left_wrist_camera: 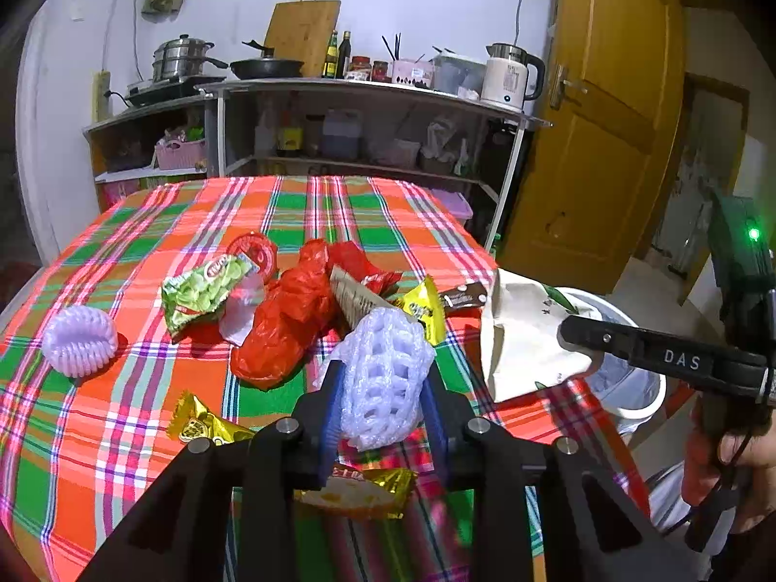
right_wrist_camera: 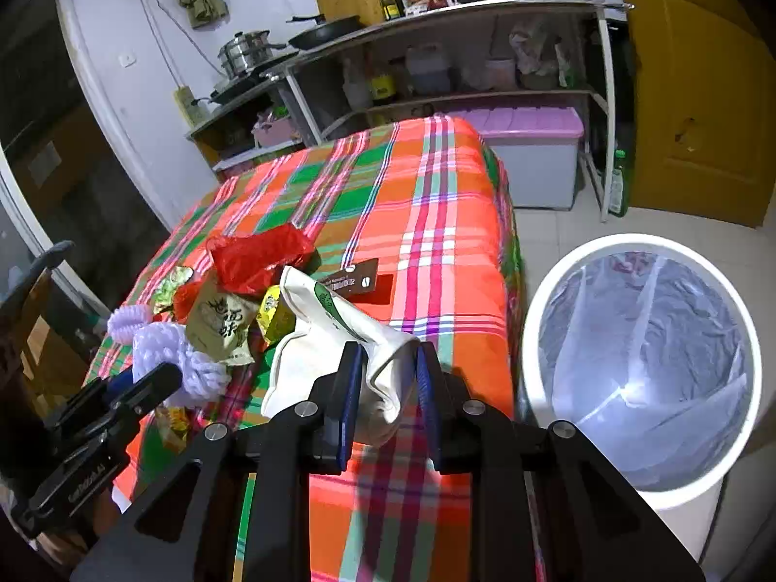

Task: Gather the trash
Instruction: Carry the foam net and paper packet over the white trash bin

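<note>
My left gripper point(left_wrist_camera: 385, 378) is shut on a white foam fruit net point(left_wrist_camera: 388, 378), held above the plaid table point(left_wrist_camera: 145, 436); the net also shows in the right wrist view point(right_wrist_camera: 169, 354). My right gripper point(right_wrist_camera: 388, 363) is shut on a cream paper bag point(right_wrist_camera: 334, 339) with green print, lifted near the table's right edge; it also shows in the left wrist view point(left_wrist_camera: 524, 339). A white lined trash bin point(right_wrist_camera: 640, 359) stands on the floor right of the table. Trash on the table: a red plastic bag point(left_wrist_camera: 291, 320), a green snack bag point(left_wrist_camera: 203, 291), a second foam net point(left_wrist_camera: 80, 339), gold wrappers point(left_wrist_camera: 203, 424).
A brown chocolate wrapper point(right_wrist_camera: 356, 281) and a yellow wrapper point(left_wrist_camera: 427, 308) lie near the table's right edge. Kitchen shelves point(left_wrist_camera: 368, 92) with pots and a kettle stand behind the table. A purple-lidded box point(right_wrist_camera: 528, 155) and a wooden door point(left_wrist_camera: 596, 121) are at right.
</note>
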Demonstrator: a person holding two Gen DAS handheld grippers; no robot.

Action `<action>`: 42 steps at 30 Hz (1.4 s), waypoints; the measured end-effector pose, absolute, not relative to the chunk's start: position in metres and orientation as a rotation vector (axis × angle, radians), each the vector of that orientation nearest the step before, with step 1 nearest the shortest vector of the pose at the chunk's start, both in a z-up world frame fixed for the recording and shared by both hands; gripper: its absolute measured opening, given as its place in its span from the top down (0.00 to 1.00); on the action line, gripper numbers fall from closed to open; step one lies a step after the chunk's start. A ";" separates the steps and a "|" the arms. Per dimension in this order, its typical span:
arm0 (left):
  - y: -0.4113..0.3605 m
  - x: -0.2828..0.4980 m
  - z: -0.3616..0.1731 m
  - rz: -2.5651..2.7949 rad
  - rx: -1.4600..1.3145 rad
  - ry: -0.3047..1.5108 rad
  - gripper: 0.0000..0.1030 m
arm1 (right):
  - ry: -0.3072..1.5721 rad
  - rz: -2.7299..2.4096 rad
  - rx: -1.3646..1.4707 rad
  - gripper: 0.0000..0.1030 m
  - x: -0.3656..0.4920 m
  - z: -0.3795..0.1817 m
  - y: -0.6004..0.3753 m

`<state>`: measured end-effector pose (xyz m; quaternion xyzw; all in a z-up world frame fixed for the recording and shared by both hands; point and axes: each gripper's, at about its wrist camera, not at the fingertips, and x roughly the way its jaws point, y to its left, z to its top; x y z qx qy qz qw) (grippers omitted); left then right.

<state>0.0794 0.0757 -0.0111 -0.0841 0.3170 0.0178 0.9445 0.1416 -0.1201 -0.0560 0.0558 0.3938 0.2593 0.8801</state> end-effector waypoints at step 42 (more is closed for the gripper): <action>-0.112 0.202 -0.025 -0.318 -0.038 0.753 0.69 | 0.832 0.187 0.232 0.77 0.168 -0.091 -0.303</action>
